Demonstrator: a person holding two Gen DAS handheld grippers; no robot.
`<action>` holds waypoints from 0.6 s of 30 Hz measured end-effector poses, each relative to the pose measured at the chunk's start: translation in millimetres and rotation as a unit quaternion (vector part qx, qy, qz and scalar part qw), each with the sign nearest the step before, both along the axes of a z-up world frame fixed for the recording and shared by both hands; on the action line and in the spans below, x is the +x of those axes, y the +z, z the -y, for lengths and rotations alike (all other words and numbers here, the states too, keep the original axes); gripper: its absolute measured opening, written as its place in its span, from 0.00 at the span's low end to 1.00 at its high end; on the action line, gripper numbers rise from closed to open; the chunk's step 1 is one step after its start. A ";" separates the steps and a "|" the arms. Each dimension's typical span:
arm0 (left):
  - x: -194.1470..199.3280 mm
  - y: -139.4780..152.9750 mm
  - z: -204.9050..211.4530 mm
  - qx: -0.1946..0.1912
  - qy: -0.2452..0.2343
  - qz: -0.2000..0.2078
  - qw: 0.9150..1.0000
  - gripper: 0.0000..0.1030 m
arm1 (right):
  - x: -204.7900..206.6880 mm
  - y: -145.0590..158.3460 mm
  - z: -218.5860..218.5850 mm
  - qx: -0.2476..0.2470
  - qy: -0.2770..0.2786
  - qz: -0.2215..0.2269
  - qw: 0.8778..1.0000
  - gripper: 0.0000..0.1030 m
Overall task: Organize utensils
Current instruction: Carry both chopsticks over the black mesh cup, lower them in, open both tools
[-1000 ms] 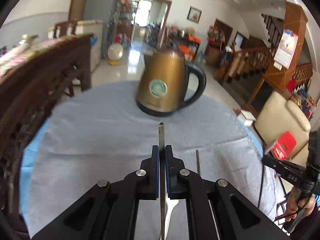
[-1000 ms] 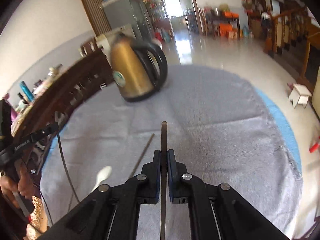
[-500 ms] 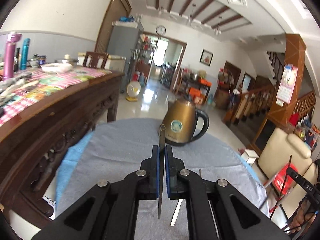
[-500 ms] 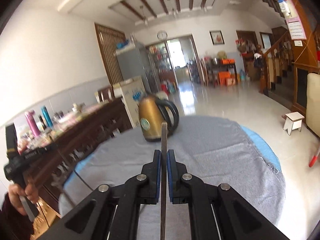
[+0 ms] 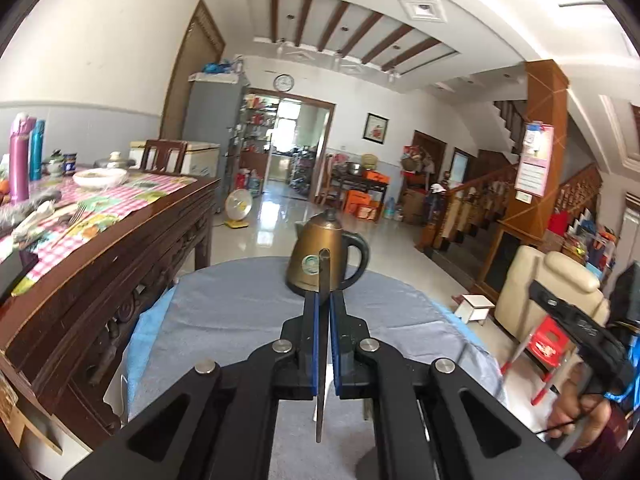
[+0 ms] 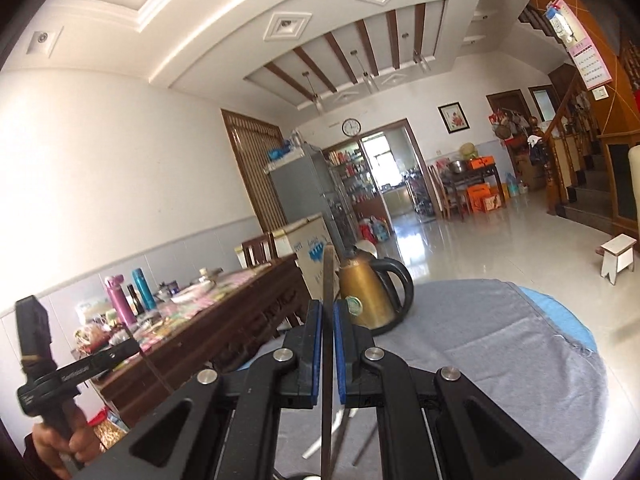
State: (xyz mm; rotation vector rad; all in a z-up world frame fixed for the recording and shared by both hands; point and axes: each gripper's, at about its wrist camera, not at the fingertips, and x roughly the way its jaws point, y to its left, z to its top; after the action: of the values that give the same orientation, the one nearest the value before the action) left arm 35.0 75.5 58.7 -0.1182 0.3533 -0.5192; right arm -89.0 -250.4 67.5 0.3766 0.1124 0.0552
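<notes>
My left gripper (image 5: 323, 300) is shut on a thin metal utensil handle (image 5: 322, 276) that sticks up past the fingertips, held well above the grey cloth (image 5: 224, 320). My right gripper (image 6: 328, 306) is shut on another thin metal utensil handle (image 6: 328, 276), also raised above the cloth (image 6: 500, 344). Two more utensils (image 6: 344, 428) lie on the cloth under the right gripper. The right gripper shows at the left view's right edge (image 5: 576, 324); the left gripper shows at the right view's left edge (image 6: 60, 376).
A gold kettle (image 5: 320, 264) with a black handle stands at the far side of the round table, also in the right wrist view (image 6: 368, 296). A dark wooden sideboard (image 5: 100, 248) with bottles and dishes runs along the left. A cream armchair (image 5: 552, 288) is at right.
Both grippers have lifted and tilted up from the cloth with their utensils still held. The kettle and table now sit lower and farther in both views.
</notes>
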 end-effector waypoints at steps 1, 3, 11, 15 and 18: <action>-4.0 2.4 0.1 -0.001 -0.004 0.003 1.000 0.05 | 1.1 1.0 -4.3 0.003 -0.001 0.006 1.000 0.07; -12.6 11.9 2.8 -0.008 -0.022 0.009 1.000 0.05 | 2.2 0.9 -9.3 0.004 -0.004 0.014 1.000 0.07; -35.9 29.6 16.0 -0.031 -0.076 0.018 0.996 0.05 | 15.7 -15.6 -34.7 -0.015 -0.038 0.030 0.999 0.07; -38.9 23.2 28.9 -0.031 -0.092 0.008 0.995 0.05 | 21.2 -27.9 -45.6 -0.032 -0.038 0.019 0.999 0.07; -37.2 10.6 39.8 -0.023 -0.098 -0.014 0.995 0.05 | 23.3 -37.7 -50.3 -0.040 -0.030 0.007 0.999 0.07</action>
State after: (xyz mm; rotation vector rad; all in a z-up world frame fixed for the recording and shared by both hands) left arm -2.2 35.7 69.3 -0.1357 0.3824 -0.7211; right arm -65.7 -200.1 29.8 0.2986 0.0890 -0.0059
